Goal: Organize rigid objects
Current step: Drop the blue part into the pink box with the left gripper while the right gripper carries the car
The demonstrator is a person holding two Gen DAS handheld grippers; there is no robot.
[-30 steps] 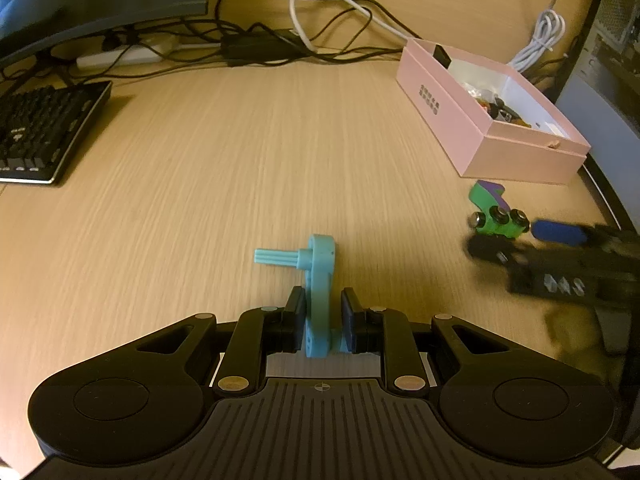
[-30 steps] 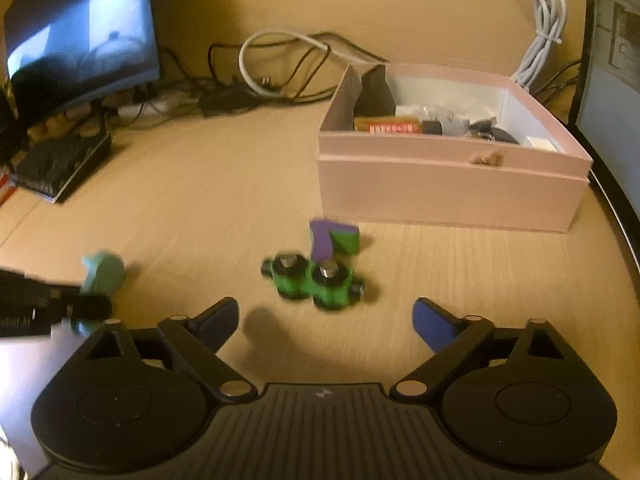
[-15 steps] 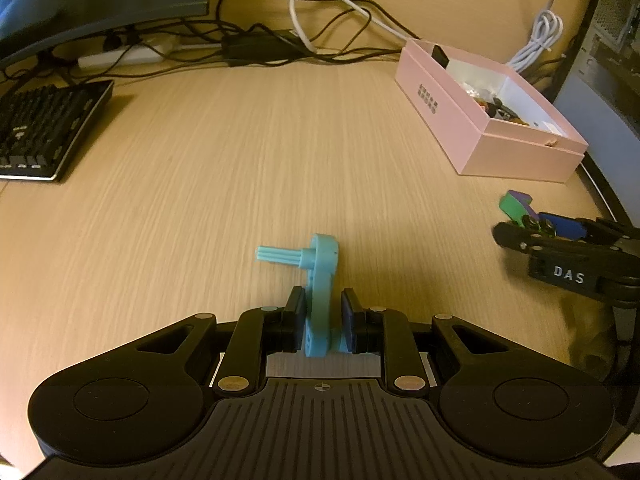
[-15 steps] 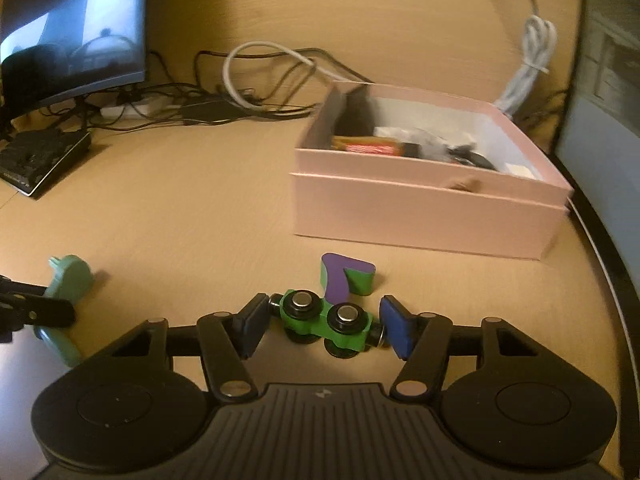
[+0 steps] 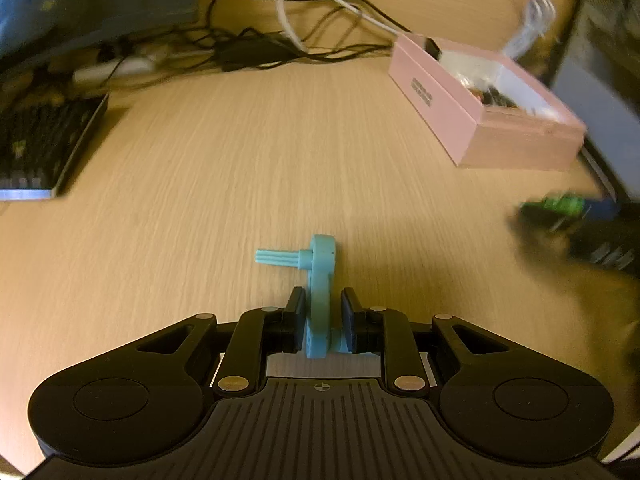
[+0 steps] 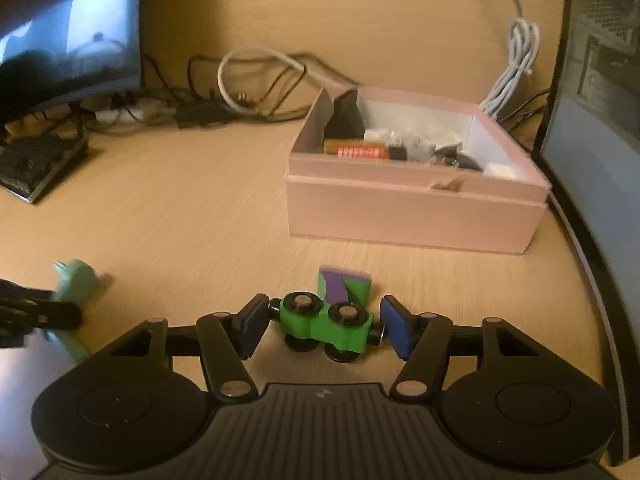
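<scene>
My left gripper [image 5: 322, 309] is shut on a light blue plastic crank [image 5: 320, 280] whose ribbed peg sticks out to the left, just above the wooden desk. In the right wrist view my right gripper [image 6: 323, 326] is shut on a green and purple toy car [image 6: 326, 322], its blue pads pressing the black end knobs, and the car hangs slightly above the desk. The same car [image 5: 560, 205] shows blurred at the far right of the left wrist view. The pink open box [image 6: 416, 216] holding several small items stands beyond the car. The crank [image 6: 76, 280] appears at the left.
A black keyboard [image 5: 44, 148] lies at the left, a monitor [image 6: 68, 28] behind it. Tangled black and white cables [image 5: 304, 40] run along the back edge. A coiled white cable [image 6: 516, 64] and a dark computer case [image 6: 604, 80] stand right of the box.
My right gripper moved in around the toy car, shut on it and lifted it a little toward the pink box. The left gripper kept its hold on the crank, nearly still.
</scene>
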